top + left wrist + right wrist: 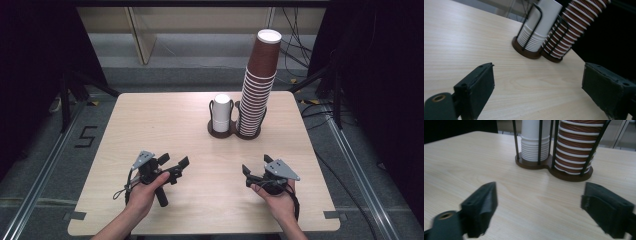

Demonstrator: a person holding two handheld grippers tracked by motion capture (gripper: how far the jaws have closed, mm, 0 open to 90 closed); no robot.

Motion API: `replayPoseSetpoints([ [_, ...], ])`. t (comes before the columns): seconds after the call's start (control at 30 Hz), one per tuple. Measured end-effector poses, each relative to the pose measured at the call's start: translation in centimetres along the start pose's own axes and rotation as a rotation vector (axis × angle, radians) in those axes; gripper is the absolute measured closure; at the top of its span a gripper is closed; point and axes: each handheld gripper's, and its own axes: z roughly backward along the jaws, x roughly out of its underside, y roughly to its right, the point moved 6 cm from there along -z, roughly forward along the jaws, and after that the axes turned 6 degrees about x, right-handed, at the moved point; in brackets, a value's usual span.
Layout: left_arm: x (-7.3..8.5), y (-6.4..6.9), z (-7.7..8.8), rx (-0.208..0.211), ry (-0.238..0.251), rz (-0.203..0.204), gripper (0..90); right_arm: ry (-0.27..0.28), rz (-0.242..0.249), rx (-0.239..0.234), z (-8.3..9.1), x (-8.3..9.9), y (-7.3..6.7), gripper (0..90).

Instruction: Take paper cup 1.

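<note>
A short stack of white paper cups (221,114) and a tall, right-leaning stack of brown paper cups (257,85) stand side by side in a dark wire holder (218,133) at the back middle of the wooden table (150,125). My left gripper (173,161) is held over the front left of the table, open, with nothing between its jaws. My right gripper (256,166) is at the front right, also open and empty. In the left gripper view the white cups (536,27) and brown cups (571,25) lie ahead of the gripper (537,85). The right gripper (539,202) faces the white cups (534,142) and brown cups (576,147).
The table's front edge runs just under both hands. Dark stands and black curtains flank the table. Cables (300,55) lie on the floor behind the right rear corner, and a taped "5" (86,136) marks the floor at the left.
</note>
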Motion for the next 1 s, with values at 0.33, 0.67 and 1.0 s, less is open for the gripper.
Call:
replayPoseSetpoints([
  [0.33, -0.8, 1.1, 0.8, -0.010, 0.004, -0.101, 13.7, -0.005, -0.063, -0.006, 0.2, -0.1, 0.5, 21.7],
  [0.67, -1.9, 1.6, -3.8, -0.029, -0.075, -0.472, 0.0, -0.022, 0.015, 0.005, -1.8, -0.5, 0.0, 15.5],
  [1.0, -7.8, 3.6, -11.8, -0.022, -0.004, -0.611, 7.3, -0.026, 0.085, -0.062, -7.7, -4.0, -2.1, 8.3],
])
